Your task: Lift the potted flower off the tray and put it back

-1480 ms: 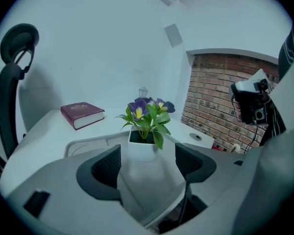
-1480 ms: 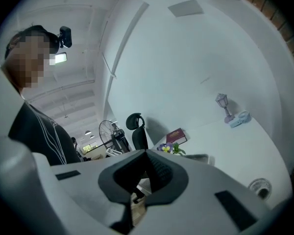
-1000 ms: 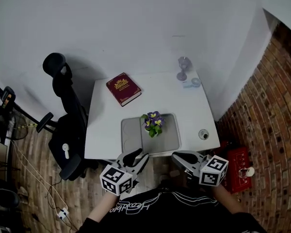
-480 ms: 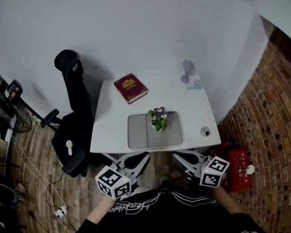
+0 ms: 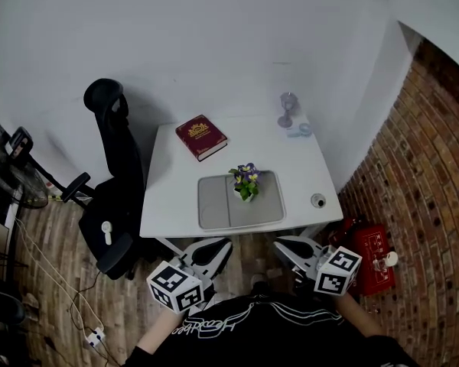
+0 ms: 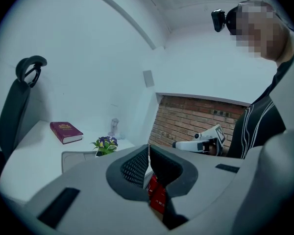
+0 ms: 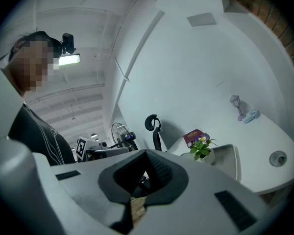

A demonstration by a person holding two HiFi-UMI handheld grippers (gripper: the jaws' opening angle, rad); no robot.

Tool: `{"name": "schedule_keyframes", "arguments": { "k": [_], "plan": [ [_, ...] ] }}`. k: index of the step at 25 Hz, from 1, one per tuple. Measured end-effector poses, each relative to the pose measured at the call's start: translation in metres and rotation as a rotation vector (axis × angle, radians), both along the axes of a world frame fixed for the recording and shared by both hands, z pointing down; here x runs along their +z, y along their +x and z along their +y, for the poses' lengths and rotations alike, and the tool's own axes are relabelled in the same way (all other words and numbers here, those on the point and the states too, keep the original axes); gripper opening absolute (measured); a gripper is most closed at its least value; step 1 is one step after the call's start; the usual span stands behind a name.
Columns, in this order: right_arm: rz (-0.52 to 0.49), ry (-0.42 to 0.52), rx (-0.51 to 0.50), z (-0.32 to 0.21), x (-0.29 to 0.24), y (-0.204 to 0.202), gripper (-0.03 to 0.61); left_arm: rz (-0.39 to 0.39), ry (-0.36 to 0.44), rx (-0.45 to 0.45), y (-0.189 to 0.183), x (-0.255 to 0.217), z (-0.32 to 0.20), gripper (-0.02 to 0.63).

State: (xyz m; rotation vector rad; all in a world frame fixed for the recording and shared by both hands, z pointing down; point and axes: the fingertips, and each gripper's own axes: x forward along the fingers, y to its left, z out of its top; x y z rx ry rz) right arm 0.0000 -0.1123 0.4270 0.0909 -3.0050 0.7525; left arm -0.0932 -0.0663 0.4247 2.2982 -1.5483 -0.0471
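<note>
Plain white wall backs a white table, and red brick runs down the side to the right of the tray. That grey, shallow tray lies on the table at the middle of its near edge. The potted flower stands upright on the tray, close to the tray's far rim and a little right of its centre, with purple and yellow blooms over green leaves. Beyond the tray to the left lies a dark red book. Beyond the tray to the right stands a small stemmed ornament, too small to make out further. Right of the tray, by the table's corner, sits a small round object. Left of the tray, off the table, is a black office chair, and on the floor to the tray's right lies a red case. Both grippers hang nearer the person than the tray's near edge, off the table and well apart from the flower. The left gripper has its jaws pressed together with nothing between them. The right gripper is likewise closed tip to tip and empty.
</note>
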Motion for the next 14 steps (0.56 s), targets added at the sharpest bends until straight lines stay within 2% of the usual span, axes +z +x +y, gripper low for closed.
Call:
{"name": "schedule_keyframes", "arguments": {
  "k": [14],
  "plan": [
    [0.001, -0.022, 0.028, -0.027, 0.004, 0.015, -0.002, 0.01, -0.031, 0.027, 0.015, 0.005, -0.03, 0.038]
  ]
}}
